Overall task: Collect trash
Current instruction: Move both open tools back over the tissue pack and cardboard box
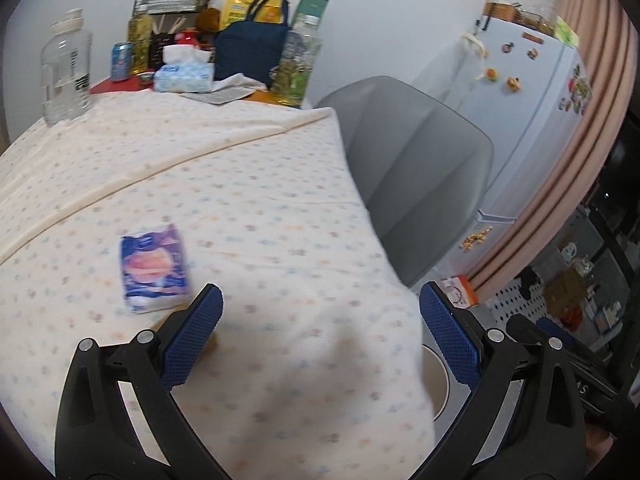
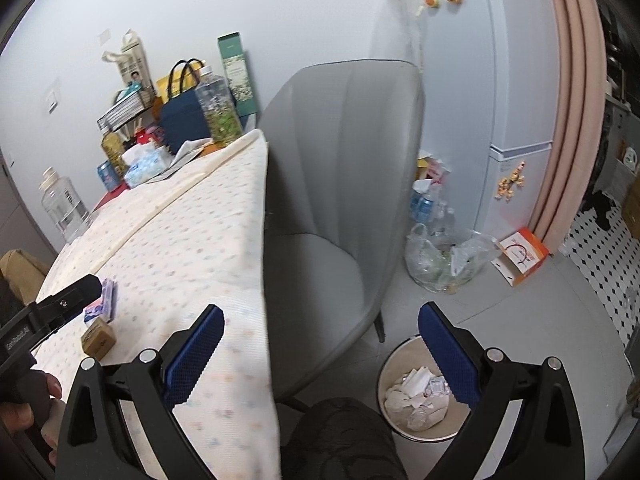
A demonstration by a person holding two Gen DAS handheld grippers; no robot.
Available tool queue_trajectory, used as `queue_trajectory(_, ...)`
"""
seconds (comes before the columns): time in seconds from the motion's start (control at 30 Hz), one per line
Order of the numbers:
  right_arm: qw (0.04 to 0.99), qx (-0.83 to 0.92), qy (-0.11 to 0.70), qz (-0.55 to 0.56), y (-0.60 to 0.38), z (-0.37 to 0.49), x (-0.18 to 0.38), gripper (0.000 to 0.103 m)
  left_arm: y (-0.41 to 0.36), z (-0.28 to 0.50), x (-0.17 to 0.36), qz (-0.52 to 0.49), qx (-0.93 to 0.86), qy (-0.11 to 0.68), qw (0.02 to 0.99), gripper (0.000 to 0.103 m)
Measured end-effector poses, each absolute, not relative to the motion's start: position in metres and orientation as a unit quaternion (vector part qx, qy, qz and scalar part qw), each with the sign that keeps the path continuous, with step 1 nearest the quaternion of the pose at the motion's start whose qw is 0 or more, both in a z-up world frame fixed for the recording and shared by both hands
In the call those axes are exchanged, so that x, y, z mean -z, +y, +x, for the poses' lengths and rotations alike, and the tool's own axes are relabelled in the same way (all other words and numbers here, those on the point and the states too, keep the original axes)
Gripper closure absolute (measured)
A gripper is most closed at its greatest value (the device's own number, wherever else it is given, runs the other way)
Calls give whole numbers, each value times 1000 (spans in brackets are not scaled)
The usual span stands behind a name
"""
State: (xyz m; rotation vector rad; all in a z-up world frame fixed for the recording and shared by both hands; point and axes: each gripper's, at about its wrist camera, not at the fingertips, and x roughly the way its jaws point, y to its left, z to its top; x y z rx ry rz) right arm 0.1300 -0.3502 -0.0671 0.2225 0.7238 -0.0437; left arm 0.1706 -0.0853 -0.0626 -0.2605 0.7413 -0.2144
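Observation:
A blue and purple packet (image 1: 154, 266) lies flat on the dotted tablecloth (image 1: 280, 216), just ahead and left of my open left gripper (image 1: 320, 320). Nothing is between its blue pads. In the right wrist view the same packet (image 2: 105, 300) sits beside a small brown box (image 2: 98, 338), with one black finger of my left gripper (image 2: 72, 296) over them. My right gripper (image 2: 320, 344) is open and empty, hanging over the table's edge. A round bin (image 2: 385, 364) on the floor holds crumpled paper (image 2: 416, 396). The bin's rim (image 1: 440, 376) also shows in the left wrist view.
A grey chair (image 2: 344, 184) stands between the table and a fridge (image 2: 516, 80). A clear bag of bottles (image 2: 444, 256) and an orange box (image 2: 520, 256) lie on the floor. Bottles, a tissue pack (image 1: 184, 76) and a navy bag (image 1: 252, 48) crowd the table's far end.

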Motion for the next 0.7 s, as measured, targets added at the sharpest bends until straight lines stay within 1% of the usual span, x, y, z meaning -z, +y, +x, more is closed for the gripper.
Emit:
queue_trajectory(0.37, 930, -21, 358, 83, -304, 142, 64, 8, -43, 175, 76, -142, 64, 370, 916, 5)
queue_trajectory(0.7, 925, -32, 370, 77, -295, 155, 73, 8, -22, 192, 93, -150, 27, 387, 909, 5)
